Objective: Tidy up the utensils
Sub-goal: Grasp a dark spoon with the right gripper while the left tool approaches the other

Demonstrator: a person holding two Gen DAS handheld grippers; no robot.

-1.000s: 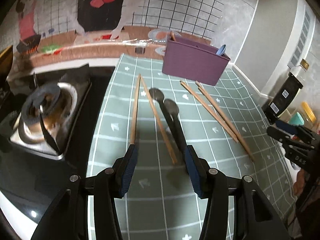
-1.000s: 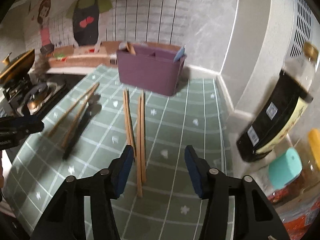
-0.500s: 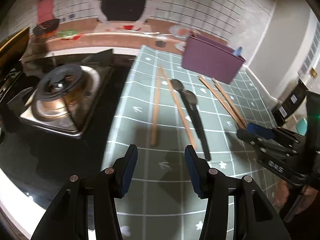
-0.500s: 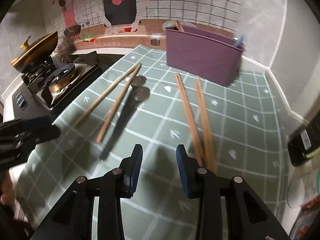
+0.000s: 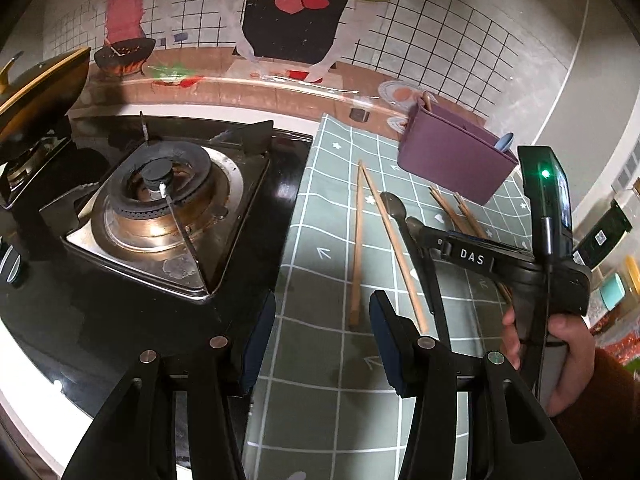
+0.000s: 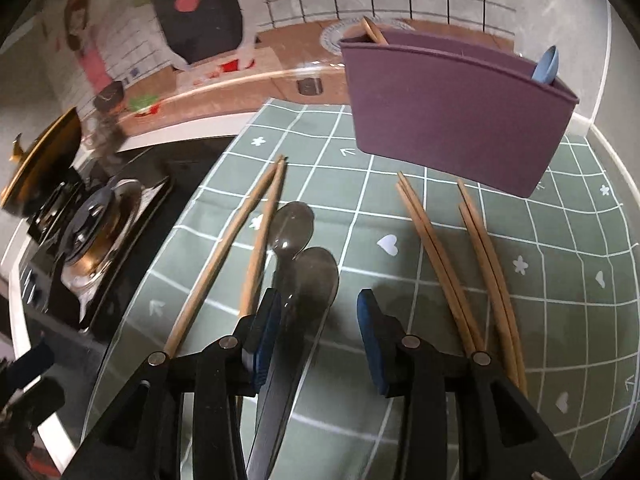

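Observation:
Two dark spoons (image 6: 308, 264) lie side by side on the green checked mat (image 6: 540, 280), bowls toward a purple utensil holder (image 6: 452, 116). My right gripper (image 6: 316, 320) is open, its jaws low over the spoon handles. A pair of wooden chopsticks (image 6: 236, 256) lies left of the spoons, two more pairs (image 6: 472, 264) to the right. My left gripper (image 5: 322, 340) is open and empty above the mat's left edge. In the left wrist view the right gripper (image 5: 432, 236) reaches over the spoons (image 5: 394, 208), with the holder (image 5: 448, 156) behind.
A gas stove (image 5: 160, 200) on a black hob sits left of the mat. A gold pot lid (image 5: 40, 84) stands at far left. A blue spoon (image 6: 546, 66) and a wooden utensil (image 6: 372, 30) stand in the holder. Bottles (image 5: 600, 232) crowd the right edge.
My right gripper has moved left from the right chopsticks to over the two spoons and come down. My left gripper has pulled back and left toward the stove.

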